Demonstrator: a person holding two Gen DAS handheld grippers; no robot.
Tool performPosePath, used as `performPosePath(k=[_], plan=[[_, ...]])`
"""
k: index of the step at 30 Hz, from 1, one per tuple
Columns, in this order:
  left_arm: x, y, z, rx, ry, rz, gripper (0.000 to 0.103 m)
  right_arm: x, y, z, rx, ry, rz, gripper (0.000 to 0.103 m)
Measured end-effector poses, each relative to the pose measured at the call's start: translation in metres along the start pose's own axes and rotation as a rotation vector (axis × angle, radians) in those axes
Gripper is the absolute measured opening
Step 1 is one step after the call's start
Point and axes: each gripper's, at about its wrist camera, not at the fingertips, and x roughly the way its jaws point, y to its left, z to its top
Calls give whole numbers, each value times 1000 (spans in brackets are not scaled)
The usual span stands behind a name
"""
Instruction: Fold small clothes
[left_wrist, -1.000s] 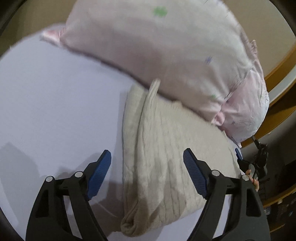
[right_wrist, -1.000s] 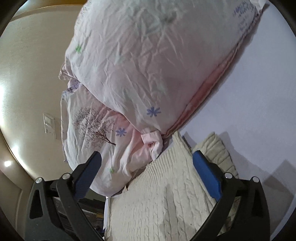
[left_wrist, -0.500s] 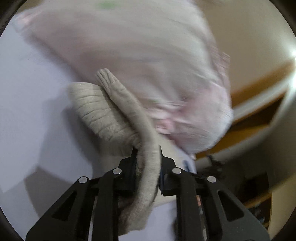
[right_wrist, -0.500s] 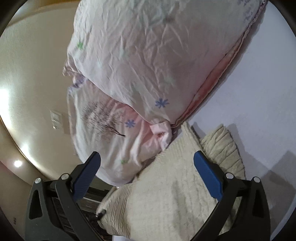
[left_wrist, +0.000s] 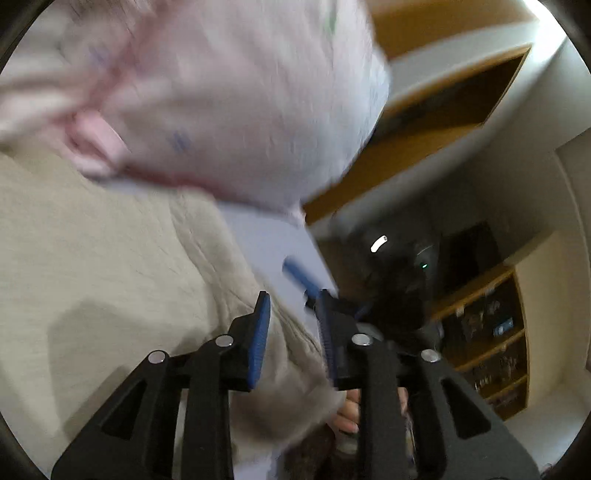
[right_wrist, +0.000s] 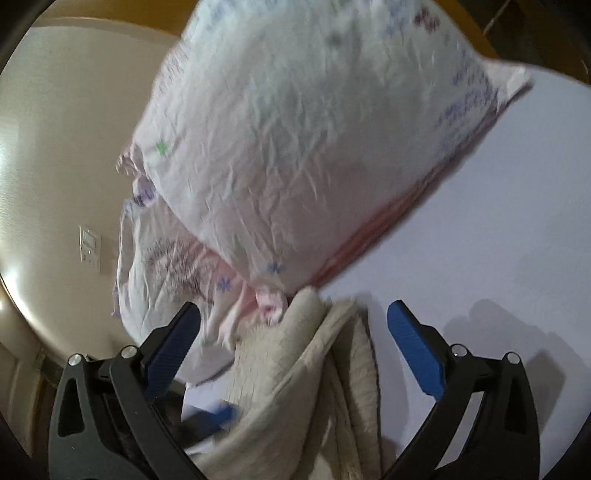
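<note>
The left gripper (left_wrist: 291, 325), clamped on the cream knit sweater (left_wrist: 110, 266) 0.5 s ago, now stands slightly parted around a fold at 6 o'clock; whether it grips is unclear. Only the right view shows the right gripper (right_wrist: 291, 339) spread wide and the pillow (right_wrist: 314, 140) at 12.

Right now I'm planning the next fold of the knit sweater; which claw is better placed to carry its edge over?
Left. The left claw appears to have the cream knit sweater edge between its nearly closed fingers, while the right claw hangs wide open around the sweater, gripping nothing, beside the pink pillows.
</note>
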Motion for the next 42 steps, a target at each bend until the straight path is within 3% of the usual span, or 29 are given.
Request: performPosePath(k=[1, 2, 6, 11, 15, 16, 17, 19, 21, 23, 24, 26, 27, 29, 31, 34, 36, 37, 39, 41, 42], plan=[[-13, 3, 1, -7, -33, 34, 56, 12, 0, -2, -3, 72, -36, 101], [-43, 11, 0, -7, -98, 136, 68, 21, 1, -4, -5, 118, -59, 101], [-84, 41, -13, -43, -122, 366, 73, 49, 2, -15, -15, 259, -121, 101], [-68, 61, -34, -107, 2, 398, 77, 70, 5, -27, -60, 342, -163, 101], [-46, 64, -46, -90, 57, 398, 84, 74, 11, -33, -125, 314, -181, 99], [-39, 65, -50, -89, 64, 402, 84, 77, 12, -36, -144, 316, -183, 83], [-37, 66, -51, -84, 58, 395, 84, 81, 14, -38, -149, 325, -176, 56], [-42, 65, -55, -51, 59, 403, 71, 84, 15, -43, -144, 337, -128, 47], [-58, 67, -56, -35, 67, 369, 48, 80, 22, -45, -158, 325, -68, 42], [-82, 65, -56, -9, 63, 335, 44, 82, 31, -52, -163, 349, 38, 38], [-94, 62, -59, 18, 50, 346, 44, 87, 39, -58, -177, 375, 84, 37], [-122, 55, -66, 104, 9, 409, 44, 102, 57, -76, -245, 421, 92, 39], [-134, 55, -70, 132, -6, 450, 45, 113, 66, -86, -293, 445, 57, 43], [-151, 62, -76, 151, -10, 545, 49, 129, 78, -102, -392, 476, -63, 62], [-165, 67, -79, 136, -32, 606, 56, 118, 78, -96, -405, 404, -111, 68], [-187, 43, -85, 224, -183, 698, 64, 86, 72, -78, -363, 255, -48, 76], [-188, 20, -92, 303, -245, 671, 70, 86, 71, -76, -366, 274, -9, 76], [-183, 10, -96, 337, -247, 640, 71, 96, 73, -84, -391, 319, -14, 73], [-156, 0, -103, 411, -172, 588, 72, 113, 77, -97, -448, 376, -48, 31], [-130, 2, -107, 449, -78, 580, 67, 115, 78, -99, -478, 337, -95, 19], [-117, 6, -110, 453, -27, 576, 56, 112, 76, -94, -458, 312, -92, 18]])
